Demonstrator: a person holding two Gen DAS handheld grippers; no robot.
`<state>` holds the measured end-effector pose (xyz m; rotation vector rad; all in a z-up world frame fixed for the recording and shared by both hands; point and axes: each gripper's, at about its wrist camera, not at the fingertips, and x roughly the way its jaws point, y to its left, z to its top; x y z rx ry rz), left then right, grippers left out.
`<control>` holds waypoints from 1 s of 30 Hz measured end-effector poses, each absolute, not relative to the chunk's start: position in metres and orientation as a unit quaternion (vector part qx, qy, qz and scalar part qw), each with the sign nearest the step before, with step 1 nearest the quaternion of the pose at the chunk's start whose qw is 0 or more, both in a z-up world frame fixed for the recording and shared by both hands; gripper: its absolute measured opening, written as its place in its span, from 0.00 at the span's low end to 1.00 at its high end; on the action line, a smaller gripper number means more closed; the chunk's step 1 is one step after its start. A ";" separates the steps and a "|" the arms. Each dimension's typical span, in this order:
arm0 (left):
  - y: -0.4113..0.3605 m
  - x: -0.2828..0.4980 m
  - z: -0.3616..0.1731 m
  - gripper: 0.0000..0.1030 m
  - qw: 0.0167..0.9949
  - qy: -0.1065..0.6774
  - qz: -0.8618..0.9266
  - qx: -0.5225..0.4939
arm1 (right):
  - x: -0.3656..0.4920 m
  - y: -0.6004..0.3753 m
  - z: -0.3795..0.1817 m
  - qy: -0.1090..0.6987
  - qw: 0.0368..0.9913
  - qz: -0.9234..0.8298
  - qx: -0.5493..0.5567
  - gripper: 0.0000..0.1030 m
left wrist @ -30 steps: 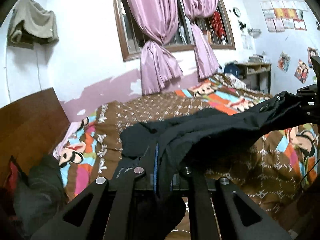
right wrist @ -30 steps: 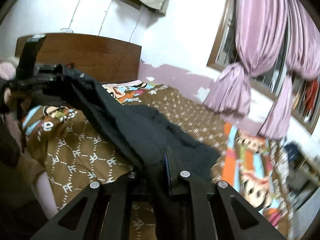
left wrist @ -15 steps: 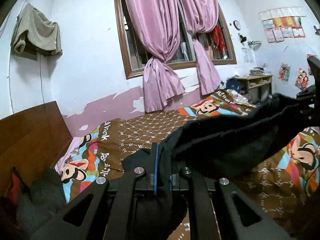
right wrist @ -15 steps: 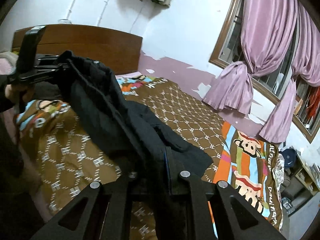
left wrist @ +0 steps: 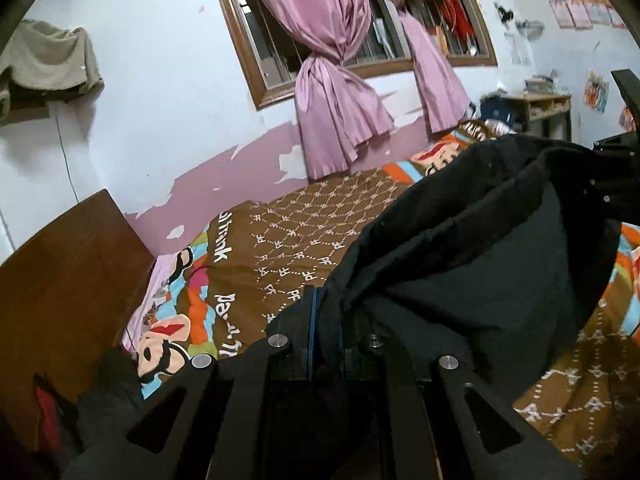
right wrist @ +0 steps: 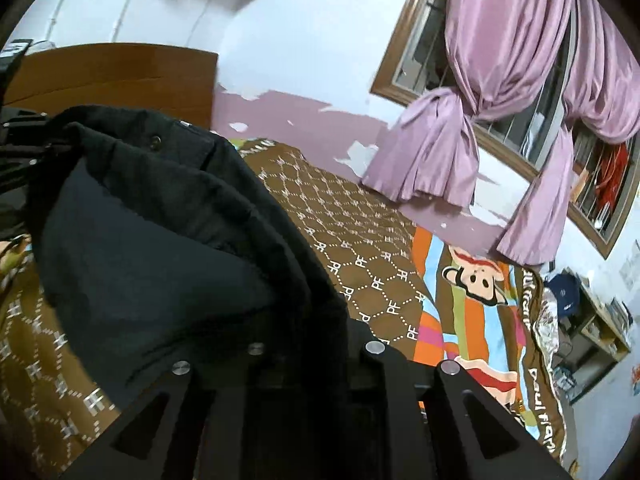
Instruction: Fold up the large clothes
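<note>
A large black garment hangs in the air between my two grippers, above the bed. My left gripper is shut on one end of it, the cloth pinched between its fingers. My right gripper is shut on the other end; the black garment covers its fingertips. The right gripper also shows at the right edge of the left wrist view. The left gripper shows at the left edge of the right wrist view. The cloth sags in a loose fold between them.
The bed has a brown patterned cover with cartoon monkey prints. A wooden headboard stands at one end. Pink curtains hang at the window. A dark heap lies near the headboard. A shelf stands in the far corner.
Both grippers have lifted the black garment off the bed and come closer together. The cloth now hangs in a fold instead of trailing on the cover.
</note>
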<state>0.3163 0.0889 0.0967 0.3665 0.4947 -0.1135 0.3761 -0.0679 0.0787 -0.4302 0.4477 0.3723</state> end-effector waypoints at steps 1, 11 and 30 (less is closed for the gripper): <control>0.087 0.325 0.092 0.06 0.949 0.246 -0.051 0.190 | 0.385 -0.066 0.075 0.226 0.934 0.180 -0.209 0.13; 0.091 0.424 0.024 0.06 0.935 0.289 -0.025 0.206 | 0.483 -0.055 0.019 0.302 0.916 0.177 -0.198 0.15; 0.120 0.470 -0.026 0.65 0.945 0.291 -0.002 0.147 | 0.498 -0.057 -0.016 0.242 0.936 0.183 -0.175 0.65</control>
